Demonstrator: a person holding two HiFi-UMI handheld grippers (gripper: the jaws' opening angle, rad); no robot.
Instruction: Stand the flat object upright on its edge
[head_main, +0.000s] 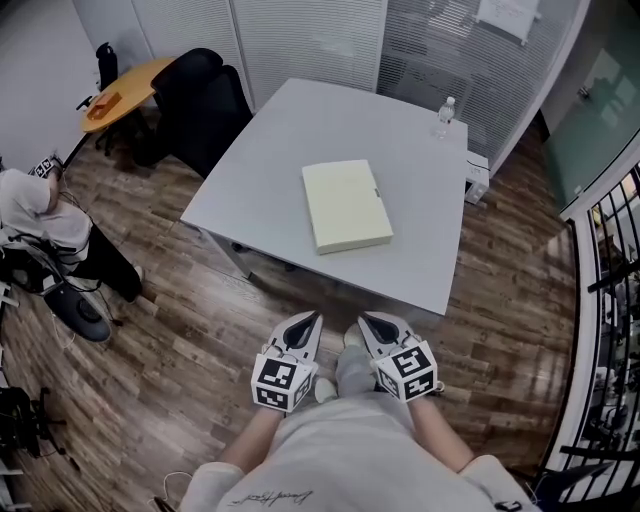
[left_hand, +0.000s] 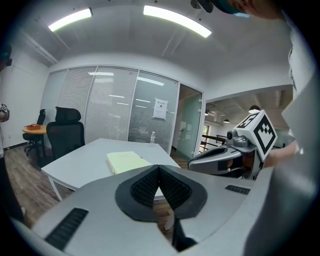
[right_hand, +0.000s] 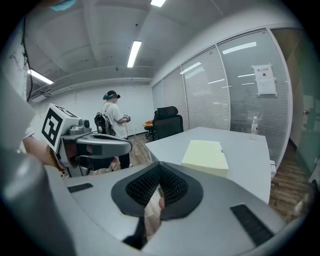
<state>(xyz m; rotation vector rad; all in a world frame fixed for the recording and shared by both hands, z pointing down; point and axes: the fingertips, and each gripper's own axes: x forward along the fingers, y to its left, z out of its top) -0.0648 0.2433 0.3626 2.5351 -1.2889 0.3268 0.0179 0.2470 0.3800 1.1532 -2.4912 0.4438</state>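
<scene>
Yellow pad (head_main: 346, 205) lies flat, long axis pointing ahead — left gripper (head_main: 311, 318), right gripper (head_main: 367, 319) clenched empty.

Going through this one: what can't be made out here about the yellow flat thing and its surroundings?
All views: yellow pad underside lies hidden against the table; book or box, unclear.
Left gripper view: the shut left tongs cover the pad's near corner.
Head view: bottle label too small.
Right gripper view: wall sheet print too small.
</scene>
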